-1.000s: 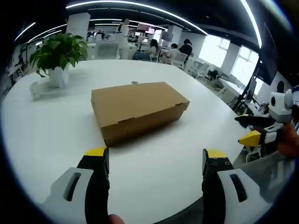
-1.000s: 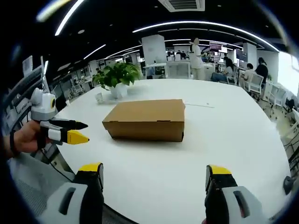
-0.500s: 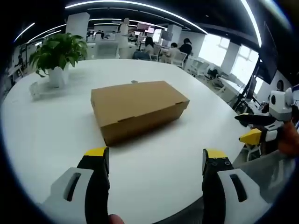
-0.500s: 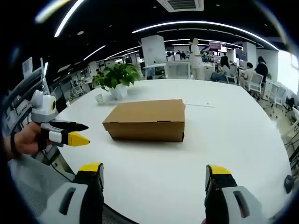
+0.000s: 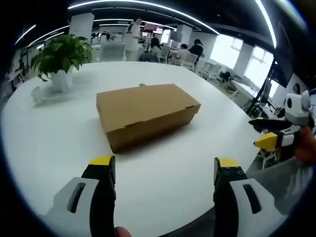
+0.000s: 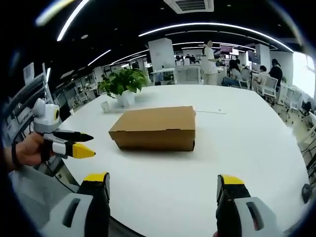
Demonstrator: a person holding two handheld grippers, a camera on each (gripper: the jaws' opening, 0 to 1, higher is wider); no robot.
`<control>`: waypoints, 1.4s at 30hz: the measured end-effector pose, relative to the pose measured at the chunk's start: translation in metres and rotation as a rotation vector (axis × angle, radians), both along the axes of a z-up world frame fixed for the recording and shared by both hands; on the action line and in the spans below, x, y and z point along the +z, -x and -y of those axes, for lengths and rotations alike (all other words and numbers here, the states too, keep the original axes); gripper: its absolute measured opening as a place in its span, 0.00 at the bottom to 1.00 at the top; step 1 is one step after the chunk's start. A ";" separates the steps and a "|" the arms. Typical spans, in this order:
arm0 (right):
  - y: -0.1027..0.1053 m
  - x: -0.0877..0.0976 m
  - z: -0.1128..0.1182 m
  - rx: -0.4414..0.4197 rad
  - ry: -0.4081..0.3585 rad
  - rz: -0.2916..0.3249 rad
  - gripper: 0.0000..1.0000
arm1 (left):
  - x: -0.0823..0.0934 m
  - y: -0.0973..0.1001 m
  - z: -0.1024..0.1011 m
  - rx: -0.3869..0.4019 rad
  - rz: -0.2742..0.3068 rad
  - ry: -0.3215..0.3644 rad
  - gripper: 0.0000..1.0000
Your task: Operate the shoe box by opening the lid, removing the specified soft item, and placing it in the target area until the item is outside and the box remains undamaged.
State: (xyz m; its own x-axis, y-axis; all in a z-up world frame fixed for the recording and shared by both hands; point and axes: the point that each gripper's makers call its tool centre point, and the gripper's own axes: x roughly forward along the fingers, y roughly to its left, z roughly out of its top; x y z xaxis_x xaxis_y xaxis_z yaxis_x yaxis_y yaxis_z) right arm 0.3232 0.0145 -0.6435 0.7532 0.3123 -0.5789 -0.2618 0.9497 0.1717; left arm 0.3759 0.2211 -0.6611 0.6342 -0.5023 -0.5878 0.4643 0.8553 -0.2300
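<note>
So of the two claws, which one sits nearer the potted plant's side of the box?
The left claw, seen in the right gripper view held at the table edge on the same side as the potted plant. The right claw hovers off the box's opposite side.

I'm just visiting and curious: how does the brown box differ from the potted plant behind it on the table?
The cardboard box is brown, low, flat and long, with its lid shut; the potted plant is green and leafy, standing upright in a small white pot. The box lies near the table's middle, closer to the grippers; the plant stands farther back. Both rest on the white table.
</note>
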 end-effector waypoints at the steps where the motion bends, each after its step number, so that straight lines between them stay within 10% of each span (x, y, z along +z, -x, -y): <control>1: 0.000 0.000 0.000 -0.002 -0.004 0.000 0.89 | 0.000 0.000 0.000 0.000 0.000 0.000 0.80; 42: -0.018 -0.014 0.006 0.063 -0.050 -0.064 0.87 | -0.011 -0.004 -0.017 0.076 -0.041 0.006 0.79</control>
